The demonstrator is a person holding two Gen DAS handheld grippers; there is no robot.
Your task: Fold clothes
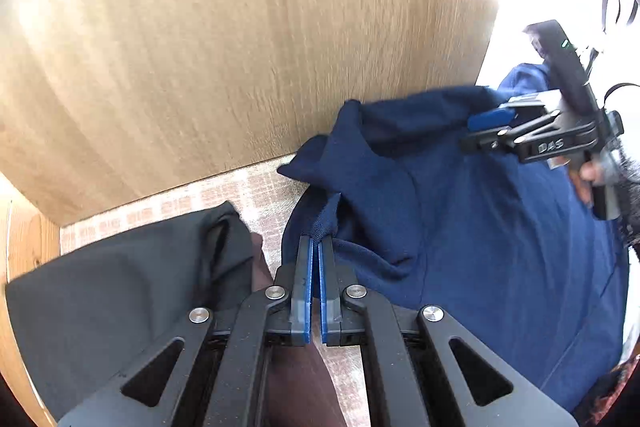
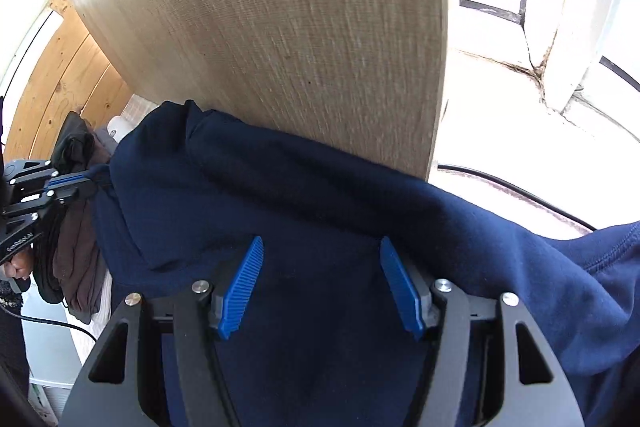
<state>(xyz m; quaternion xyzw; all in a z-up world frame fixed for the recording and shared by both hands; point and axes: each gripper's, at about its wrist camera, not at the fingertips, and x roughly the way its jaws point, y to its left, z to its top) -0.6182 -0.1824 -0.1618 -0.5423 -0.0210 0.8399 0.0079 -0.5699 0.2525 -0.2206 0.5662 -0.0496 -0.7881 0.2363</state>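
A navy blue sweatshirt lies bunched against a wooden panel. My left gripper is shut on a ribbed edge of it, the blue pads pinching the cloth at their tips. In the right wrist view the left gripper shows at the far left, gripping the sweatshirt's left edge. My right gripper stands open just over the navy cloth, its ribbed pads wide apart and pressing on nothing. The left wrist view shows the right gripper at the sweatshirt's far side, held by a hand.
A black garment lies left of the sweatshirt on a pale patterned surface. Dark and brown clothes are piled at the left. The wooden panel stands right behind the cloth. A black cable runs over the bright floor on the right.
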